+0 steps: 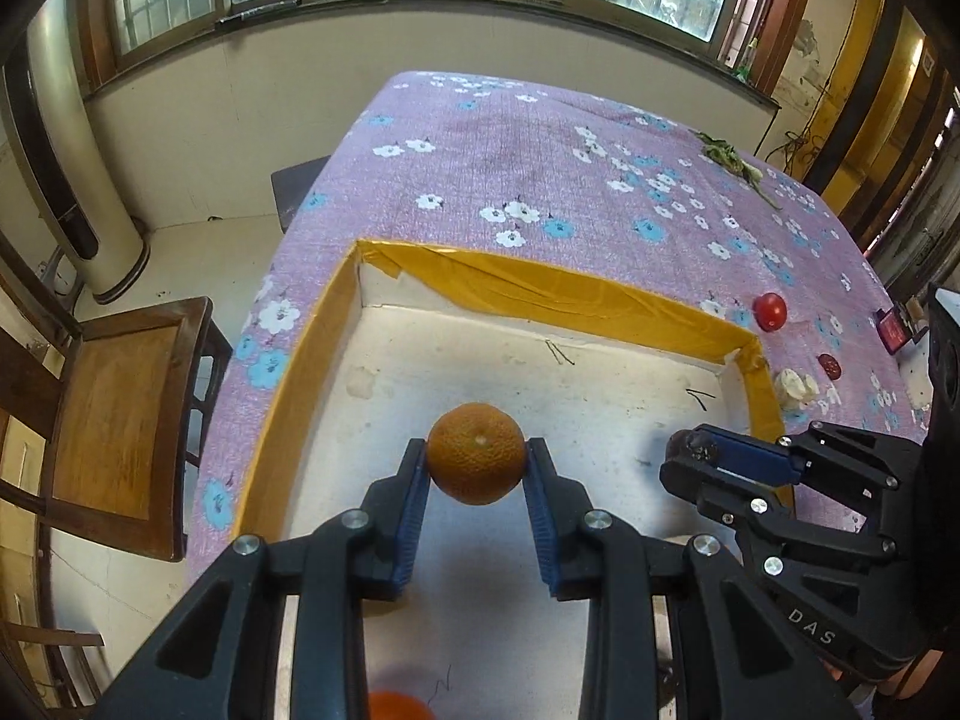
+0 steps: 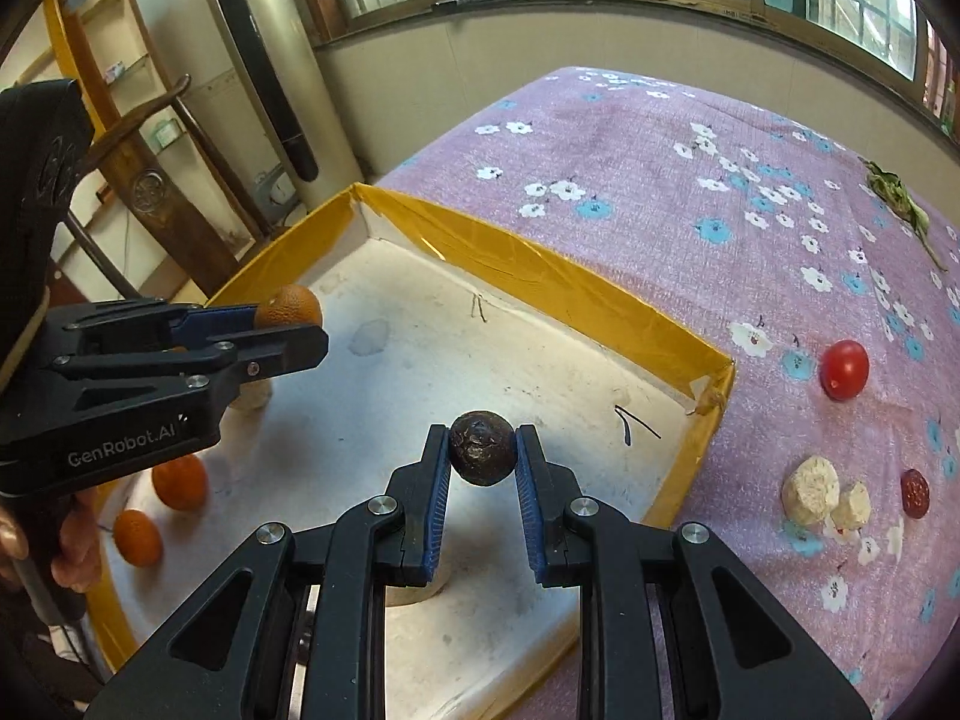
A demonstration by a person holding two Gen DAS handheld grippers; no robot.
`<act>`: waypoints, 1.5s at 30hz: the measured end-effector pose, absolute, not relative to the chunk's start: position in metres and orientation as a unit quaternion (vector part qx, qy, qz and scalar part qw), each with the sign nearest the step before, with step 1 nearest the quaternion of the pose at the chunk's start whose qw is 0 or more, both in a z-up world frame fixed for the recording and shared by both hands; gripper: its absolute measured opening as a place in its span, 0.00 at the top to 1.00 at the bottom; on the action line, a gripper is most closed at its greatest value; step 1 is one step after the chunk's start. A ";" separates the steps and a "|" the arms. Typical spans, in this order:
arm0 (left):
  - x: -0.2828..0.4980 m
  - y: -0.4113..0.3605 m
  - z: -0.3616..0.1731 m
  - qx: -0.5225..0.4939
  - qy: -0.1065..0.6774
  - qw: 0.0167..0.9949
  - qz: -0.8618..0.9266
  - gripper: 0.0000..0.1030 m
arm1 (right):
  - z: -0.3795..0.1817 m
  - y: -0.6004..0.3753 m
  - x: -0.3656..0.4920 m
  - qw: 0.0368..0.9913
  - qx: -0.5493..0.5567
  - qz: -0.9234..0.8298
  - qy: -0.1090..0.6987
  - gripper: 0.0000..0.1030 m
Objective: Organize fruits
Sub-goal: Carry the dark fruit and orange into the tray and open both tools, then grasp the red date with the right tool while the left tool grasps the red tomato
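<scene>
My left gripper (image 1: 477, 461) is shut on an orange (image 1: 476, 453) and holds it above the white floor of a yellow-rimmed box (image 1: 540, 282). It also shows in the right wrist view (image 2: 288, 324). My right gripper (image 2: 482, 450) is shut on a dark round fruit (image 2: 482, 448) over the same box (image 2: 540, 276), right of the left gripper. Two more oranges (image 2: 179, 480) (image 2: 138, 537) lie in the box's near left corner. A red tomato (image 2: 845, 369) lies on the cloth right of the box.
The table has a purple flowered cloth (image 2: 660, 180). Pale food chunks (image 2: 811, 489) and a dark red date (image 2: 914, 493) lie right of the box. Green stalks (image 2: 900, 198) lie far right. A wooden chair (image 1: 120, 420) stands left of the table.
</scene>
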State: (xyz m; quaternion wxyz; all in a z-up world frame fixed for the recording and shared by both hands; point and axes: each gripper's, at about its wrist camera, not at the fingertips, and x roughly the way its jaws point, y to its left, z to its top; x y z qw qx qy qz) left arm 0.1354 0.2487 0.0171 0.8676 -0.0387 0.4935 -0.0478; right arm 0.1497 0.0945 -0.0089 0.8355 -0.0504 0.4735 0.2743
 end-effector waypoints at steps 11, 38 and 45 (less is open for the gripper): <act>0.144 0.242 0.000 -0.024 0.512 0.857 -0.050 0.67 | -0.014 0.097 0.153 0.837 -0.071 0.271 0.471 0.79; 0.055 0.224 0.043 0.003 0.442 0.896 -0.038 0.21 | 0.025 0.043 0.058 0.868 -0.015 0.208 0.451 0.58; 0.038 0.198 0.049 0.014 0.438 0.898 -0.042 0.20 | 0.023 0.012 0.037 0.868 0.008 0.192 0.457 0.55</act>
